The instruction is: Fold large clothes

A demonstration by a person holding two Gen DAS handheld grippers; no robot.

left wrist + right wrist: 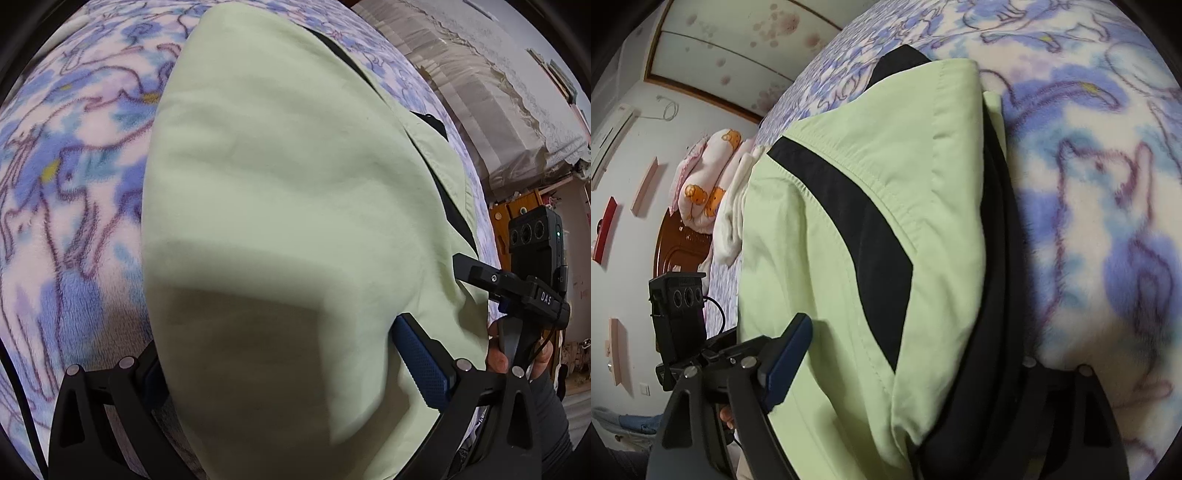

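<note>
Left wrist view: looking forward between the fingers, very close over the garment, blanket left of the claw. Right wrist view: equally close, blanket right of the claw. Shared: garment, blanket, each other's gripper.

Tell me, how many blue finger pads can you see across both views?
2: one on the left gripper's right finger, one on the right gripper's left finger. The green jacket hides the others.

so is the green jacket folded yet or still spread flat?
Folded at least partly: the green jacket lies doubled in stacked layers on the fleece blanket. Final fold: cannot tell.
</note>
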